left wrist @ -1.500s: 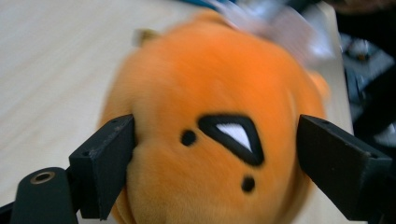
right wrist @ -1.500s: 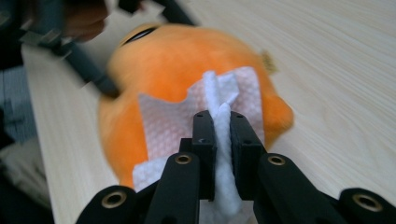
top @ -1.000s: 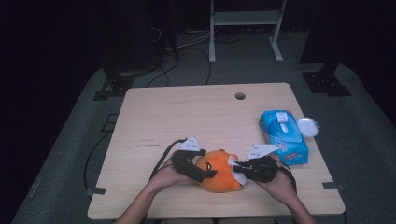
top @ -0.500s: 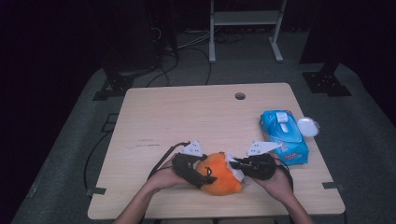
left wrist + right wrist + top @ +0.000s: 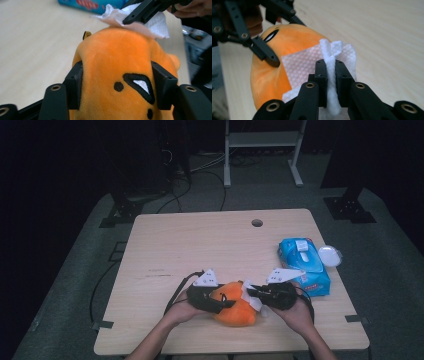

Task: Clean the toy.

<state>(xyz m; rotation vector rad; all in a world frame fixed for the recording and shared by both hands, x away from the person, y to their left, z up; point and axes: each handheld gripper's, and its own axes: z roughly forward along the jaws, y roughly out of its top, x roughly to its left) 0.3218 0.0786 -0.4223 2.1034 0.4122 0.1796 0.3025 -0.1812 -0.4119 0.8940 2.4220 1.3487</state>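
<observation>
Near the table's front edge (image 5: 225, 347), left gripper (image 5: 212, 300) has just closed on the orange plush (image 5: 237, 307); right gripper (image 5: 260, 295) pinches a wipe (image 5: 304, 66).

orange plush toy (image 5: 235, 306) | near table edge | white wipe (image 5: 312, 65) lying against it

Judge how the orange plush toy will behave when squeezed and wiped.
The orange plush toy probably yields: its fabric bulges between the left claw. Likely light and not slippery, given its fuzzy nap. Its rounded body may roll if released.
</observation>
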